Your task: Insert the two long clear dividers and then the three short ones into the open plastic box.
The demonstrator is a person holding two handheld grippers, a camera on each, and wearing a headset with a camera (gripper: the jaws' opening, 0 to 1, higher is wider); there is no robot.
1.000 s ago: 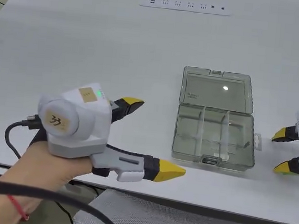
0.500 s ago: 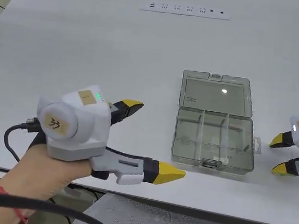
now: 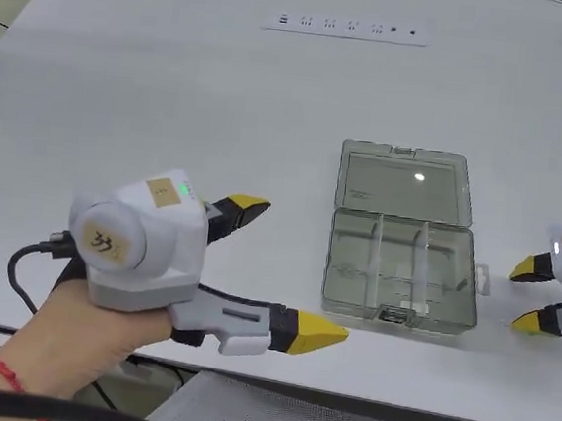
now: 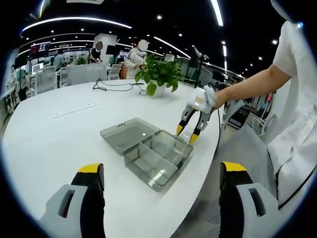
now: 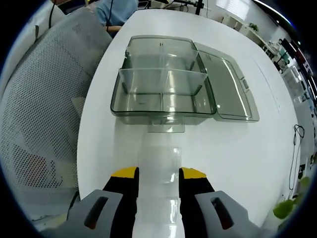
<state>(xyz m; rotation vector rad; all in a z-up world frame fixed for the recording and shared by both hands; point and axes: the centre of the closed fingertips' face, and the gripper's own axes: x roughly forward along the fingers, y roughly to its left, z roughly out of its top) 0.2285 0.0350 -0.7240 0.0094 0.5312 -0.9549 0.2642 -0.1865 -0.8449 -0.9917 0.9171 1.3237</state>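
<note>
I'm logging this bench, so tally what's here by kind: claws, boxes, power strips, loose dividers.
Claws: 2 (left claw, right claw)
Plastic box: 1
Power strip: 1
Clear divider, between the right claw's jaws: 1
Total: 5

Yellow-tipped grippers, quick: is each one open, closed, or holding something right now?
Left gripper: open wide, holding nothing.
Right gripper: fingers closed on a clear flat plastic divider.

Open plastic box (image 3: 348, 262) (lid flat behind it) lies between left gripper (image 3: 295, 268), fingers spread, and right gripper (image 3: 520, 294).
</note>
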